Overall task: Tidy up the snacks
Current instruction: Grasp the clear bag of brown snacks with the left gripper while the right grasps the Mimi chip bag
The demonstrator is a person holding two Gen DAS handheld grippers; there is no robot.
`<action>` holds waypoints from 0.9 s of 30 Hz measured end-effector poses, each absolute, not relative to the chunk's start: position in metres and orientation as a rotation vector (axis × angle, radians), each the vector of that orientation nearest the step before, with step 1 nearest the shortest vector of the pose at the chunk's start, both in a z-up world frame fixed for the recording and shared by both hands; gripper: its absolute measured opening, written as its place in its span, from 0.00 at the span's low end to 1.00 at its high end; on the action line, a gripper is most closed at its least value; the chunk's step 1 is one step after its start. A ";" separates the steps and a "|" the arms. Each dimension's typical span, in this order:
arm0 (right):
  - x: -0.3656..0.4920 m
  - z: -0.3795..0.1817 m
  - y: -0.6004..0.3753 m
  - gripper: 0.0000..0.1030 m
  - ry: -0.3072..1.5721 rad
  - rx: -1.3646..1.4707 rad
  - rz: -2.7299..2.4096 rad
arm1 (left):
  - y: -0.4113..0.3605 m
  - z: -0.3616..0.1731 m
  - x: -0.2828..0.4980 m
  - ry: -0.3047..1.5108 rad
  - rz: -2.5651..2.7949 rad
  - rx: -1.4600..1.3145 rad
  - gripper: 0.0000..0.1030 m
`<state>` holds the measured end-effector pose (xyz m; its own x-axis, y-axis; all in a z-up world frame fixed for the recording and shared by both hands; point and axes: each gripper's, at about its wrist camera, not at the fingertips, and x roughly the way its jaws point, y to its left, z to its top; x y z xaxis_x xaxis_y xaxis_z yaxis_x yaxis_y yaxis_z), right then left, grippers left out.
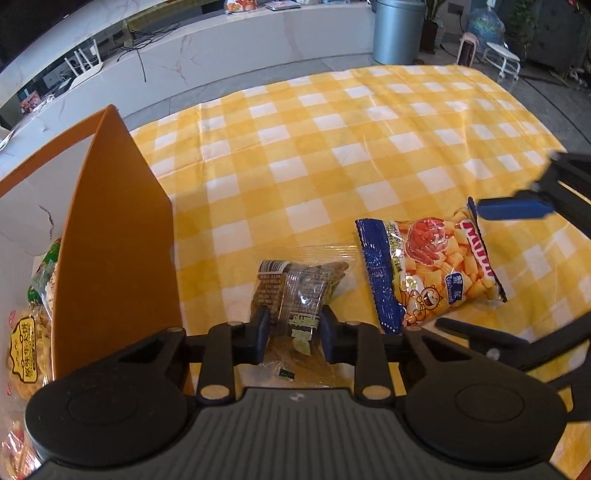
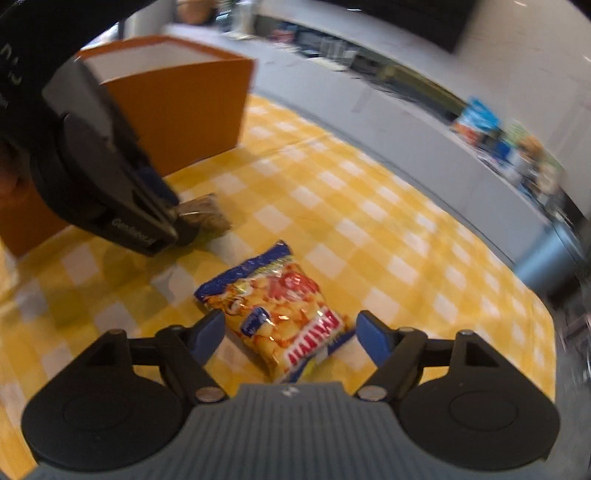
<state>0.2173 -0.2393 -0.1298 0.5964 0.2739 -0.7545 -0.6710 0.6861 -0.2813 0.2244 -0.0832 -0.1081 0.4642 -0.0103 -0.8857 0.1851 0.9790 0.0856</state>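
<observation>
We read a home living area: marble TV console (image 1: 221, 48) along the top, potted plant (image 1: 432, 14) upper right (router too).

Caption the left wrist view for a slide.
Left gripper closes around a clear-wrapped snack on the checked cloth, beside the orange box.

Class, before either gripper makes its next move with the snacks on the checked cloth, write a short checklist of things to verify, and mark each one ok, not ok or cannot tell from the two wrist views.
1. Clear snack packet lies between the left gripper fingers: ok.
2. Left pads press firmly on that packet: cannot tell.
3. Right gripper open around the orange chip bag: ok.
4. Chip bag flat on the checked cloth: ok.
5. Orange box open, snacks already inside: ok.
6. Room left in the box: cannot tell.
</observation>
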 end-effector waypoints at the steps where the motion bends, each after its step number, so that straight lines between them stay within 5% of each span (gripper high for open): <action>1: 0.223 -0.129 -0.238 0.74 0.761 -0.599 0.622 | -0.084 -0.108 0.225 1.085 -0.118 0.183 0.32; 6: 0.253 -0.137 -0.229 0.78 0.848 -0.636 0.698 | -0.084 -0.115 0.230 1.113 -0.119 0.209 0.63; 11: 0.269 -0.143 -0.222 0.78 0.920 -0.628 0.753 | -0.078 -0.121 0.233 1.116 -0.103 0.187 0.72; 25: 0.264 -0.140 -0.227 0.53 0.993 -0.471 0.649 | -0.072 -0.118 0.225 1.065 -0.147 0.085 0.45; 27: 0.262 -0.138 -0.229 0.48 1.003 -0.427 0.623 | -0.073 -0.113 0.223 1.041 -0.149 0.077 0.33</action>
<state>0.2617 -0.2294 -0.1377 0.3901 0.2845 -0.8757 -0.6590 0.7505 -0.0497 0.2233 -0.0729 -0.1129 0.4962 -0.0868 -0.8638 0.1597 0.9871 -0.0074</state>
